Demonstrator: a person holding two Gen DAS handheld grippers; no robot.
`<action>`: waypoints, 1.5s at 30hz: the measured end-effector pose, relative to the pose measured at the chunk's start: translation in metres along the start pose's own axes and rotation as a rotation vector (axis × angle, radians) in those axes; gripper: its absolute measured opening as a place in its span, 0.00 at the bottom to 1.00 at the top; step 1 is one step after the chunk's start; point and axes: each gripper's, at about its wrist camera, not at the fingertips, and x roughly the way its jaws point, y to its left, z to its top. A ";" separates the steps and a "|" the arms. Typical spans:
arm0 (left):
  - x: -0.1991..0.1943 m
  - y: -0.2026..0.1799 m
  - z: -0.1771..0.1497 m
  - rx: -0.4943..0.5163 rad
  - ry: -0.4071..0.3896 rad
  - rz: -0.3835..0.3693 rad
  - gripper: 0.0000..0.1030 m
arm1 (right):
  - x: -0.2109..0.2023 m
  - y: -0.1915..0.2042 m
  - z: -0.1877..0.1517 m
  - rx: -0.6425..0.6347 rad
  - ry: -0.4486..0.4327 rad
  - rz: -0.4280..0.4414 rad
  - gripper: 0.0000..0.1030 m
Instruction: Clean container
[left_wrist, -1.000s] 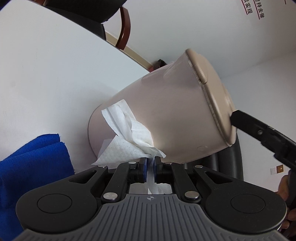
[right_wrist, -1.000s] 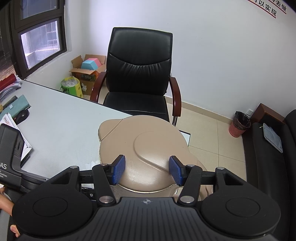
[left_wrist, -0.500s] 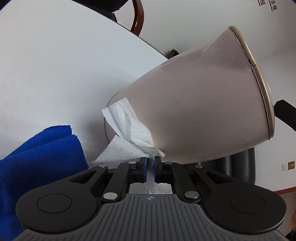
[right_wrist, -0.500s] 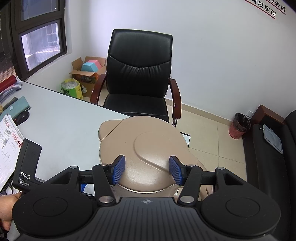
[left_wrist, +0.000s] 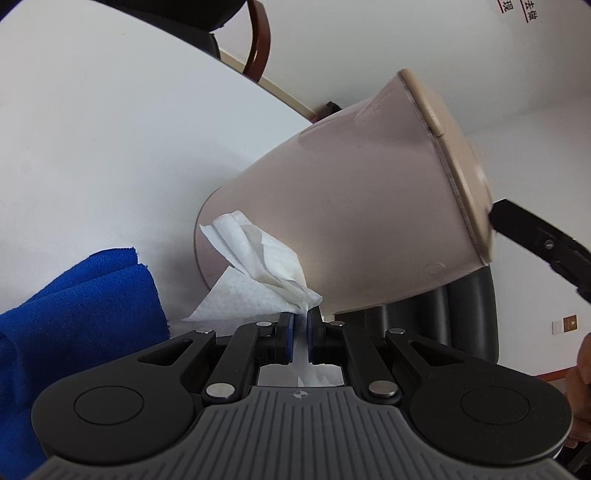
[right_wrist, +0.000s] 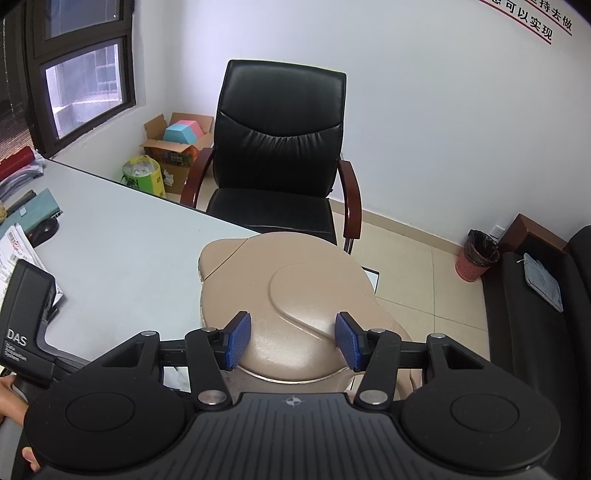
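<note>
Where the right claw (right_wrist: 293, 339) reaches over the container (right_wrist: 291, 295), only the beige lid shows from that wrist; the body below is hidden, and whether the blue pads touch the lid's raised part is hard to tell. Its jaws are closing, with that raised part between them. The left claw (left_wrist: 300, 325) is pressed together, pinching a white tissue (left_wrist: 258, 273) against the container's (left_wrist: 351, 221) lower wall. The container's far side and base are out of sight in the left view. It stands near the bench's (right_wrist: 122, 251) right edge, in front of a black chair (right_wrist: 277, 147). A blue cloth (left_wrist: 74, 314), cut off at the frame, lies just beside the tissue on the white bench (left_wrist: 92, 147). Papers (right_wrist: 14, 243) lie at the left edge. White walls, a window (right_wrist: 85, 81), a cardboard box (right_wrist: 177, 144) and a red bin (right_wrist: 476, 254) on the tiled floor surround it.
</note>
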 end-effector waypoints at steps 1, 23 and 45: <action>-0.004 -0.001 0.000 0.004 -0.003 0.000 0.07 | -0.002 0.000 -0.001 0.003 -0.002 0.004 0.52; -0.104 -0.028 -0.017 0.141 -0.154 0.155 0.07 | -0.029 0.022 -0.036 0.094 -0.011 0.143 0.53; -0.113 -0.013 -0.033 0.366 -0.116 0.416 0.07 | -0.015 0.035 -0.084 0.198 0.024 0.136 0.53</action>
